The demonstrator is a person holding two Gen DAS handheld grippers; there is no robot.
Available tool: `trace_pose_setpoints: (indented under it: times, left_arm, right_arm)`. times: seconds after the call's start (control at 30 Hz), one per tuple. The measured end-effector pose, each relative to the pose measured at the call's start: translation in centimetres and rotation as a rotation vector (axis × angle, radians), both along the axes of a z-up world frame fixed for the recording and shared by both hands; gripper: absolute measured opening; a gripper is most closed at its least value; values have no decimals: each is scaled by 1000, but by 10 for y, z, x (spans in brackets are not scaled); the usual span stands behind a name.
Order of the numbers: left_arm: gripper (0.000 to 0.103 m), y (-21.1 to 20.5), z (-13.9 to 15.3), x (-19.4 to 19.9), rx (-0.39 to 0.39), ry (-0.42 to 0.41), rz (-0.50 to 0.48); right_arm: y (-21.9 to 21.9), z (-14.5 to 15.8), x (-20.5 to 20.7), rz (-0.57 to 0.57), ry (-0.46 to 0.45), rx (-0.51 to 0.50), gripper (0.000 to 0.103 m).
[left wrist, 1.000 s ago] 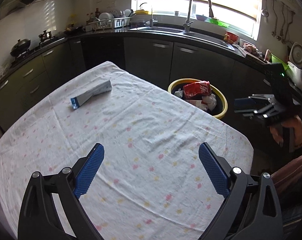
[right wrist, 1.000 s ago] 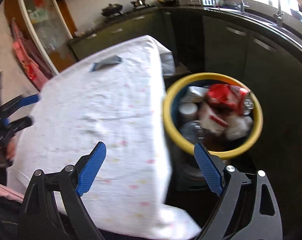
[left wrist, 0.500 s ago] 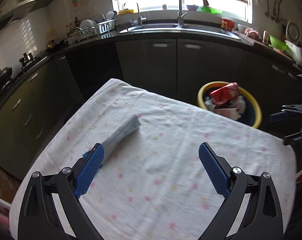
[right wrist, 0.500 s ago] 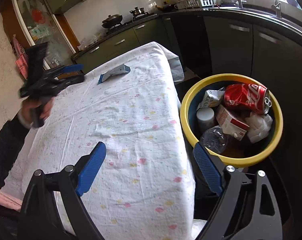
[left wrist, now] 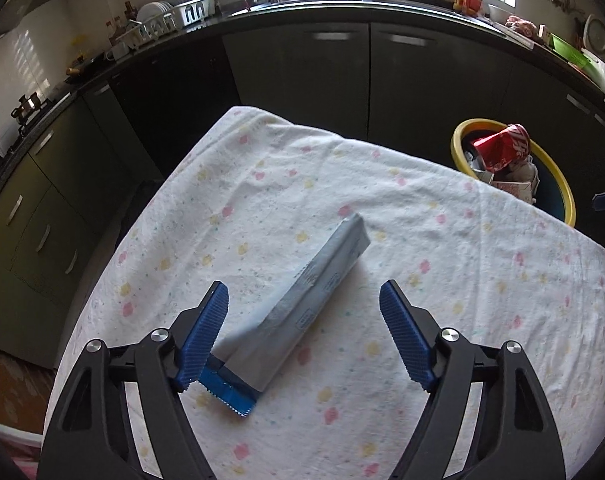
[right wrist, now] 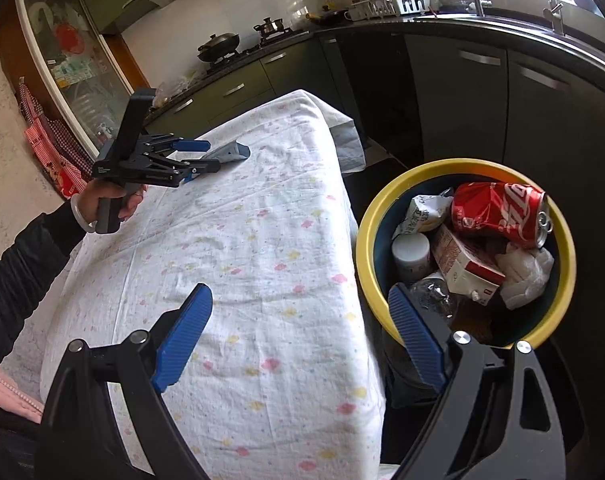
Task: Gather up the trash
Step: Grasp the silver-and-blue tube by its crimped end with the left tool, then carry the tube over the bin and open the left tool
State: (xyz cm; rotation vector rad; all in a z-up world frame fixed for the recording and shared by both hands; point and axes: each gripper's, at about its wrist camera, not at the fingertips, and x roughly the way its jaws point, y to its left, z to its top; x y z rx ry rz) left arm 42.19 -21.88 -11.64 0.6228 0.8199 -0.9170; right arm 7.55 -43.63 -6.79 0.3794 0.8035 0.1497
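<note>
Closing in on the last piece of trash on the table: a grey foil wrapper with a blue crimped end, lying flat on the flowered tablecloth, toward the corner far from the bin.

Left gripper: open, jaws just closing a little, wrapper between them but not pinched. Left pad just at the blue end, perhaps touching; right pad clearly apart from the wrapper.

Right gripper: open and empty, waiting above the table edge beside the yellow-rimmed trash bin, already filled with a red soda can, a carton and crumpled plastic.

To do this step well, probably:
- Lower more, until both pads stand beside the wrapper's body, not only its flat tail.
- Shift slightly toward the thicker middle; the blue end looks thin and may slip out.
- Squeeze across the narrow width, gently, because foil crumples easily.
- Avoid catching the cloth together with the wrapper.

Direction of the wrapper: long axis diagonal in the left wrist view, from lower left near the gripper to upper right. Blue sealed end toward the gripper; grey folded end pointing away, roughly toward the bin. Axis therefore not square to the jaws but slanted.
</note>
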Motion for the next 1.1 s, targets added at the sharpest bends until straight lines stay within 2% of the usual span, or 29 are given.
trace_pose_setpoints:
  times: [0.1,0.23,0.5,0.7,0.8,1.1]
  left_arm:
    - [74,2,-4,5,10,14,3]
    - [62,4,-9,8,21,41,4]
    - [42,9,-10,3,-13,92,27]
    - [38,11,-9,4,-35,122,126]
    - [38,7,-9,1,-10,95,142]
    - [29,5,-7,-6,-15,84,209]
  right_arm:
    - [0,-2,3,2,4,4,85]
    - [0,-2,3,5,3,14,85]
    - [-1,-2,-1,3,-1,29,85]
    - [-1,0,-6,7,-10,36,85]
    - [-1,0,-10,7,-11,38,85]
    - [-5,3,-22,-10,-21,50,85]
